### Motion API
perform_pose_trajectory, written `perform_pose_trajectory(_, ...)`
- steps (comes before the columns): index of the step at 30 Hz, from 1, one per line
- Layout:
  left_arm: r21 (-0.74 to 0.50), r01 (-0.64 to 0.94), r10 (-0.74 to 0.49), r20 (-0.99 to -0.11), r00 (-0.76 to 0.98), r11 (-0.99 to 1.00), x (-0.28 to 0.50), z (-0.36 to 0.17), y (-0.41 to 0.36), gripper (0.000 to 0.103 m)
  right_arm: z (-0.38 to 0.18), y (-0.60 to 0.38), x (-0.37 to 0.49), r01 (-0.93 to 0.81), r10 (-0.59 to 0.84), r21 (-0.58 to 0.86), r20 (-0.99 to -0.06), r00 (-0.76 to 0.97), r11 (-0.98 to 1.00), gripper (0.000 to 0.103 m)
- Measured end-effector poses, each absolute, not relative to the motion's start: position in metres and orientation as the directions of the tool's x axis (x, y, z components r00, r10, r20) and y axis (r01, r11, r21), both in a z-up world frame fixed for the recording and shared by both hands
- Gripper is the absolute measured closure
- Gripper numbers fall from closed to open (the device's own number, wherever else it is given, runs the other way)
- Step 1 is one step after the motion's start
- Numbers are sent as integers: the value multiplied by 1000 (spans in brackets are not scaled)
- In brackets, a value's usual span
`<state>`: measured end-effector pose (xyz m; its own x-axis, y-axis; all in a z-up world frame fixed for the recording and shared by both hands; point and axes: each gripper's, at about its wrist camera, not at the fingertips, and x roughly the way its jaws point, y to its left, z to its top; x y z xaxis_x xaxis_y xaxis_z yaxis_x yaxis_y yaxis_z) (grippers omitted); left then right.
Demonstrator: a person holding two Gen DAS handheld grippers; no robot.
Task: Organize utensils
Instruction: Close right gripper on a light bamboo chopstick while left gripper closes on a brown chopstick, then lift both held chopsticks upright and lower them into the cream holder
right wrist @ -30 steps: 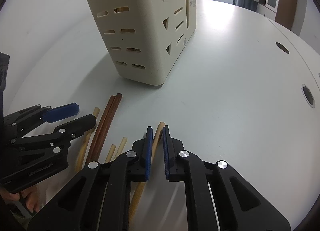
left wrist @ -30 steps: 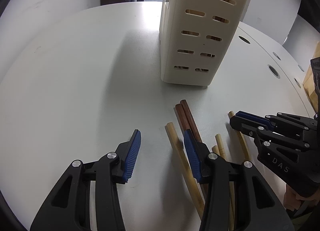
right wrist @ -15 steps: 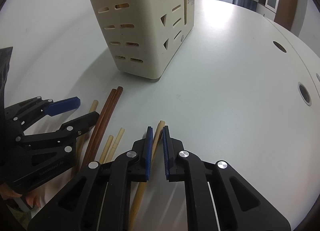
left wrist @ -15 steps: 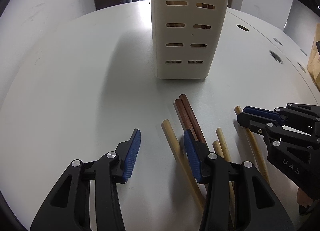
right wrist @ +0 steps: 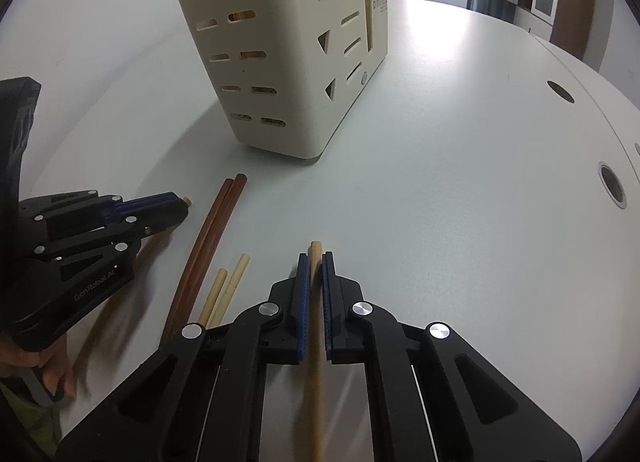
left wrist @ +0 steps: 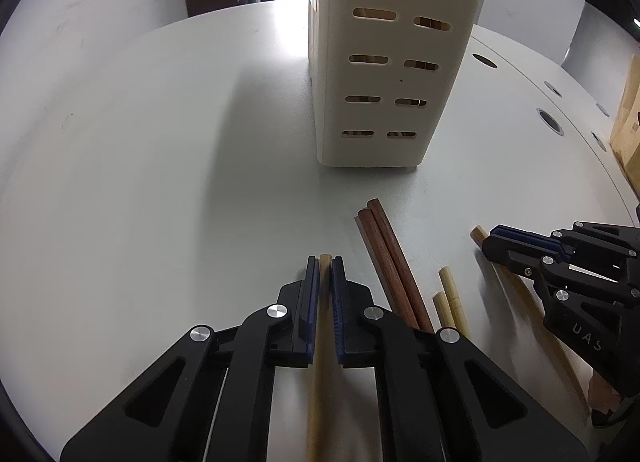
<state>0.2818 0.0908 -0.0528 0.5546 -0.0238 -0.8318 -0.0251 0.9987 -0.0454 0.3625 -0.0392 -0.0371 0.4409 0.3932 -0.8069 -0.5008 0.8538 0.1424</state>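
Note:
My left gripper [left wrist: 325,262] is shut on a pale bamboo chopstick [left wrist: 318,402] that runs back between its blue pads. The right gripper [right wrist: 315,258] grips another pale chopstick [right wrist: 316,248], its jaws closing a little tighter. Both point down at the white table [left wrist: 160,182]. Between them lie a pair of dark brown chopsticks [left wrist: 390,258] [right wrist: 208,246] and two shorter pale ones [left wrist: 450,294] [right wrist: 228,286]. A cream slotted utensil holder [left wrist: 384,62] [right wrist: 288,62] stands upright just beyond the chopsticks, with wooden sticks showing through its slots.
Round cable holes [left wrist: 550,122] [right wrist: 612,186] dot the table's right side. A cardboard box [left wrist: 630,122] sits at the far right edge. A person's hand [right wrist: 56,374] holds the left gripper's handle low on the left.
The left gripper's jaws, wide apart before, have shut on the pale chopstick that lay between them. The right gripper stays shut on its chopstick and has not moved.

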Motion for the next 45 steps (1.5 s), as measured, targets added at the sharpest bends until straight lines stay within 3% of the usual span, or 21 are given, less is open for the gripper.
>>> perform_pose_trajectory(5,-72,-37,-37,-810,585,997,275,-43,98,97,-18,-47,361,-515,444,176,-770,459,839,96)
perform_pose_trajectory(18,-151,-56,-53,-637,769,987,225,37,113,97,58,-61,334,-564,547,192,-613,570,803,96)
perform_pose_trajectory(30,-104,9,-61,-518,853,995,202,98,91,97,116,-70,303,-595,580,137,-474,663,792,96)
perform_pose_trajectory(45,-47,40,-56,-429,902,998,223,148,77,97,152,-63,322,-600,599,137,-392,698,789,96)
